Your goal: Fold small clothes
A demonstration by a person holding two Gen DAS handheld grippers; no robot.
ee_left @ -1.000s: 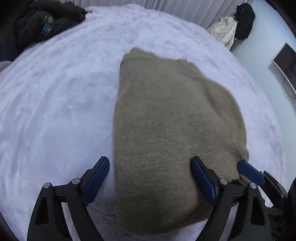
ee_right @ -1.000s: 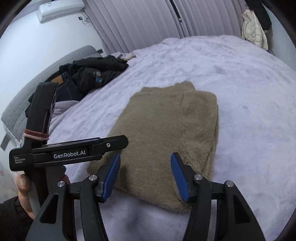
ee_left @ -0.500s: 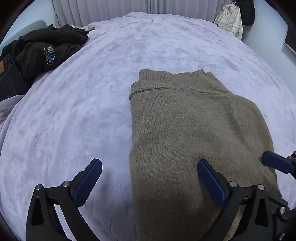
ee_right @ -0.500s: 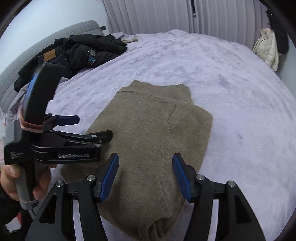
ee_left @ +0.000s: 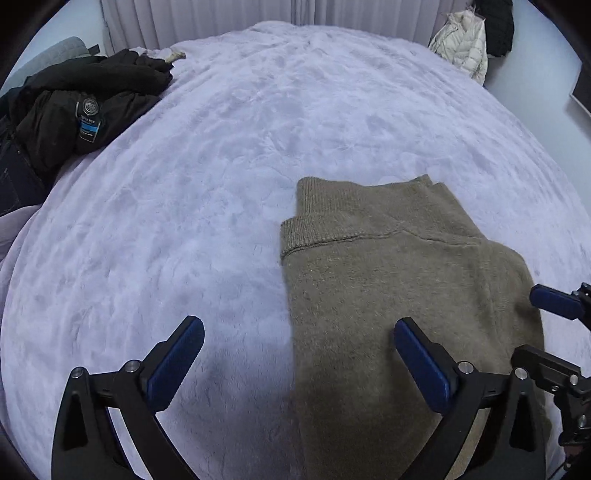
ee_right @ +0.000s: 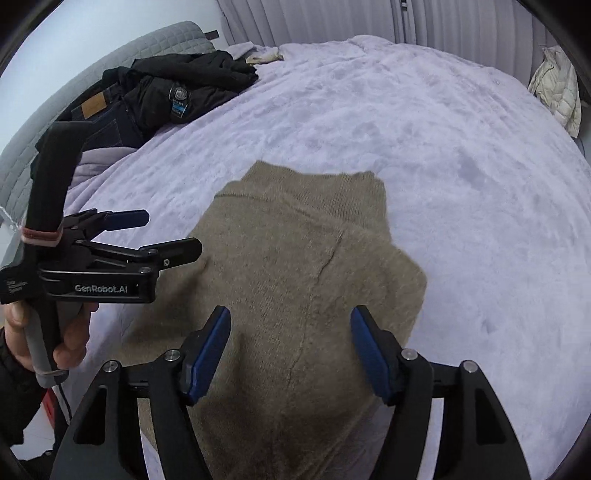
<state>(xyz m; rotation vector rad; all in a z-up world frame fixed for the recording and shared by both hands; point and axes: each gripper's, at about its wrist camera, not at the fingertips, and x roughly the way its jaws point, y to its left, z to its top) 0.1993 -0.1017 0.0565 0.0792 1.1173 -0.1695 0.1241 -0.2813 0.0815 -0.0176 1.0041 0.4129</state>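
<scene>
A folded olive-brown knit sweater [ee_left: 399,295] lies flat on the lilac plush bed cover [ee_left: 221,184], ribbed collar at its far end. My left gripper [ee_left: 299,354] hovers wide open over the sweater's left edge, nothing between its blue pads. In the right wrist view the same sweater [ee_right: 295,288] fills the middle, and my right gripper [ee_right: 290,350] hangs above its near part with jaws opening and apart from the cloth. The left gripper [ee_right: 162,236] shows at the left of that view, held by a person's hand [ee_right: 70,332].
A heap of black jackets and dark jeans [ee_left: 74,110] lies at the bed's far left by a grey headboard [ee_right: 162,44]. A white puffer jacket [ee_left: 461,44] hangs at the far right near pleated curtains [ee_right: 369,22]. The lilac cover spreads wide around the sweater.
Both grippers have drawn back and lifted from the sweater, which now lies farther off and smaller in view. The right jaws have spread wider; the left jaws opened a little more.
</scene>
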